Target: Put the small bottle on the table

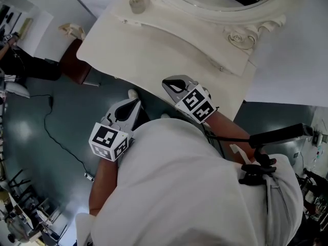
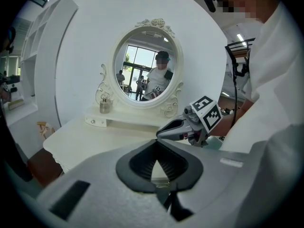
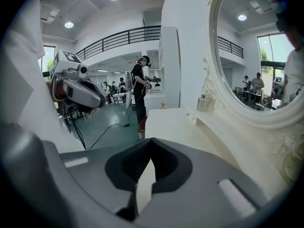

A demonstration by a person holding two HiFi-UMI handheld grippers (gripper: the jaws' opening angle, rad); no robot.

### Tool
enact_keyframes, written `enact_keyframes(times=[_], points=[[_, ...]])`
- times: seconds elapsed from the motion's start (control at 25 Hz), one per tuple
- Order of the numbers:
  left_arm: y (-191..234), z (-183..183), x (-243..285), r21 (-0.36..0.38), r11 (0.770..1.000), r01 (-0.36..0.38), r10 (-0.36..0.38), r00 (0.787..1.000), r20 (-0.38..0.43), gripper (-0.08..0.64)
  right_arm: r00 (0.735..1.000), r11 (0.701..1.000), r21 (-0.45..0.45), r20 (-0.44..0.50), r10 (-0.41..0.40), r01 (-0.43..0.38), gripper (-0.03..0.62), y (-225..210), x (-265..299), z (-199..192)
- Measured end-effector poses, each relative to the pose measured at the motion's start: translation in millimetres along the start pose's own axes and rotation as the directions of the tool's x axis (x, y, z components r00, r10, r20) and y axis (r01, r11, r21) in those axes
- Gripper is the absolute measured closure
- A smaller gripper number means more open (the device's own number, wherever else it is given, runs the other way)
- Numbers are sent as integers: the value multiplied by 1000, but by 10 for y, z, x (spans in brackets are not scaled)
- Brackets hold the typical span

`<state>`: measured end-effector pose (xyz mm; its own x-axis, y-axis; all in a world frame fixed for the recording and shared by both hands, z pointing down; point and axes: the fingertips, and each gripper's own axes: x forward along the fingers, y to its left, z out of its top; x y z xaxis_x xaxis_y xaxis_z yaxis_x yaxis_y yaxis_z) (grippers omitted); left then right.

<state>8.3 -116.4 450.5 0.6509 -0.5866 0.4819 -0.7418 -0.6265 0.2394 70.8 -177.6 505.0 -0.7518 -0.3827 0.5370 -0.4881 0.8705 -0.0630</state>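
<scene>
The small glass bottle (image 1: 138, 3) (image 2: 105, 103) (image 3: 205, 102) stands upright on the raised ledge of the white vanity table (image 1: 154, 50), just left of the oval mirror (image 1: 225, 4). Both grippers hover off the table's near edge, far from the bottle. My left gripper (image 1: 135, 102) (image 2: 156, 144) is shut with nothing in it and is over the floor. My right gripper (image 1: 172, 84) (image 3: 151, 142) is also shut and empty, its tips just short of the table edge. Each gripper shows in the other's view: the right gripper (image 2: 166, 131), the left gripper (image 3: 80, 91).
A red-brown stool (image 1: 77, 63) stands at the table's left end. A black cable (image 1: 51, 122) trails over the dark green floor. White shelving (image 1: 25, 27) is at the far left. A person (image 3: 141, 87) stands farther back in the room.
</scene>
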Motion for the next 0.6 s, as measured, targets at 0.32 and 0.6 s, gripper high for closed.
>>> enact_keyframes(times=[0.32, 0.6], points=[[128, 27, -7, -15, 1000, 16, -17, 1000, -10, 558, 1000, 1000, 14, -16, -14, 14, 592, -53, 40, 55], [245, 100, 188, -1, 998, 68, -68, 998, -2, 558, 997, 997, 53, -45, -59, 62, 592, -170, 28, -72]])
